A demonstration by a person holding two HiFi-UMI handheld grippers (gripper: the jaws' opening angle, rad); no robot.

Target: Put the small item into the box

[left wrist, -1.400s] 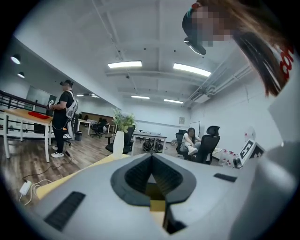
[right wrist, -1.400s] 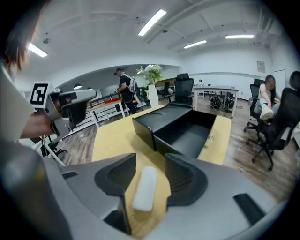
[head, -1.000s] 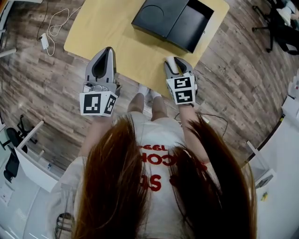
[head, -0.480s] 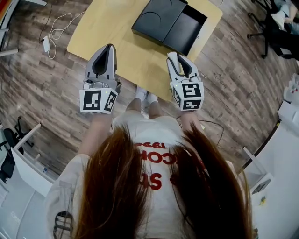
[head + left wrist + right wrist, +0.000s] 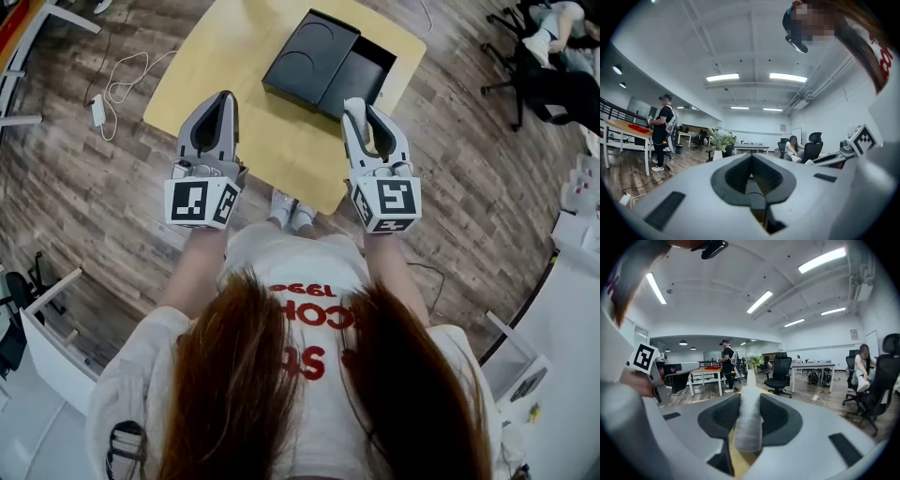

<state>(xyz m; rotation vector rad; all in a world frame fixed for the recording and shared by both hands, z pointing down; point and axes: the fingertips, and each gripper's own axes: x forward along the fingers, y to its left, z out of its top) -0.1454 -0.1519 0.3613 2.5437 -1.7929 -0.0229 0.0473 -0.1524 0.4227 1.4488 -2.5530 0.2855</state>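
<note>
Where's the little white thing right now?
The little white thing is pinched in the right gripper, at the right of the head view, over the near edge of the yellow table, just short of the black box.

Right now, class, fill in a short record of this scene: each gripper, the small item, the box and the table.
left gripper: jaws together, nothing between them
right gripper: shut on the small white item
small white item: stands between the right jaws, not yet in the box
black box: on the yellow table, one half open, beyond both grippers
yellow table: bare apart from the box
</note>
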